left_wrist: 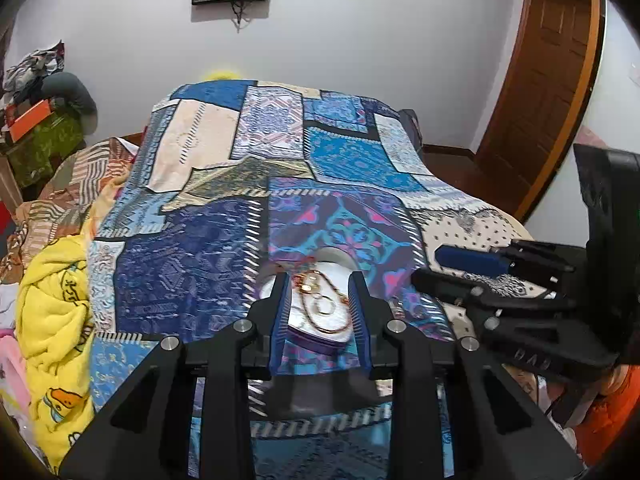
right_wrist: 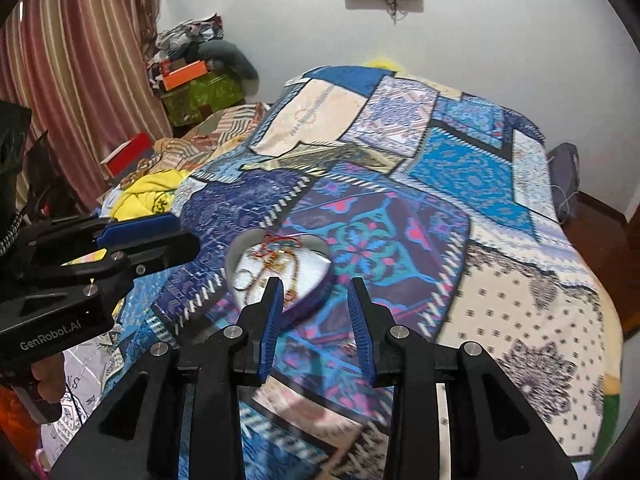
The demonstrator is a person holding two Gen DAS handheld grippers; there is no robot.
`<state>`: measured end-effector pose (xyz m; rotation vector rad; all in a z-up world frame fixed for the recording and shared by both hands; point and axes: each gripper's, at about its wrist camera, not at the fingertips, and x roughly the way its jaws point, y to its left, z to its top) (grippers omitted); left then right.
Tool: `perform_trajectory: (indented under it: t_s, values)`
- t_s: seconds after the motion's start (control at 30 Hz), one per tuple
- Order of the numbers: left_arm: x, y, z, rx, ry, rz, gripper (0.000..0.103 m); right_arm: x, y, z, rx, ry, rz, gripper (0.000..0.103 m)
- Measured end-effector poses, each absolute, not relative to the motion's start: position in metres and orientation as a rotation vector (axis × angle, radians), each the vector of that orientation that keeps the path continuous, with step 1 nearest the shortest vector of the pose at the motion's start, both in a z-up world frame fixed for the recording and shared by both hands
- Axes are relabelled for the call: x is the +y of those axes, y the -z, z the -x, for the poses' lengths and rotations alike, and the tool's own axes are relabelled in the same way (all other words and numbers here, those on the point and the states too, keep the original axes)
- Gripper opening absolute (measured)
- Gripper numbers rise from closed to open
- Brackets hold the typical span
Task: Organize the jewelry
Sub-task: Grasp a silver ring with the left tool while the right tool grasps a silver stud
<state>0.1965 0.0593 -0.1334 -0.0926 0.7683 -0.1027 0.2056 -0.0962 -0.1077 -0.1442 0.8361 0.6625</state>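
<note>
A heart-shaped box [left_wrist: 320,330] with a white lining and purple wall lies on the patchwork bedspread [left_wrist: 192,276]. Tangled jewelry [left_wrist: 320,292], gold rings and a reddish beaded chain, lies inside it. My left gripper [left_wrist: 320,280] is open, its blue-padded fingers straddling the box just above it. In the right wrist view the box [right_wrist: 312,268] sits ahead and left, with the jewelry [right_wrist: 276,260] in it. My right gripper [right_wrist: 316,286] is open and empty, its left finger over the box's near edge. Each gripper shows in the other's view, the right [left_wrist: 460,266] and the left [right_wrist: 164,236].
A yellow duck-print blanket [left_wrist: 56,320] and striped bedding [left_wrist: 72,184] lie at the bed's left. Boxes and clothes [right_wrist: 192,80] pile up in the far left corner by a striped curtain [right_wrist: 72,60]. A wooden door [left_wrist: 540,80] stands at the right.
</note>
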Motion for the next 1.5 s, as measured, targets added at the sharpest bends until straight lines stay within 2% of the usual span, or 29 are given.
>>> perform_trajectory:
  t_s: [0.4, 0.67, 0.9, 1.13, 1.2, 1.27, 1.3, 1.5]
  values:
    - [0.006, 0.17, -0.206, 0.882, 0.209, 0.099, 0.031, -0.16, 0.124, -0.217, 0.896, -0.536, 0.097, 0.03]
    - [-0.019, 0.214, -0.218, 0.985, 0.251, 0.089, 0.031, -0.165, 0.158, -0.216, 0.984, -0.56, 0.115, 0.03]
    - [-0.02, 0.227, -0.229, 0.988, 0.223, 0.058, 0.031, -0.151, 0.18, -0.222, 1.05, -0.654, 0.081, 0.03]
    - [-0.008, 0.234, -0.232, 0.997, 0.217, 0.094, 0.024, -0.128, 0.196, -0.229, 1.066, -0.685, 0.123, 0.03]
    - [-0.007, 0.236, -0.23, 0.992, 0.222, 0.099, 0.024, -0.124, 0.197, -0.227, 1.05, -0.682, 0.147, 0.027]
    - [-0.009, 0.237, -0.231, 0.992, 0.224, 0.086, 0.024, -0.122, 0.199, -0.225, 1.034, -0.675, 0.163, 0.012]
    - [-0.01, 0.237, -0.232, 0.993, 0.226, 0.082, 0.024, -0.122, 0.199, -0.224, 1.029, -0.676, 0.164, 0.01]
    - [-0.021, 0.238, -0.243, 0.999, 0.232, 0.053, 0.024, -0.128, 0.197, -0.223, 1.02, -0.67, 0.148, 0.008]
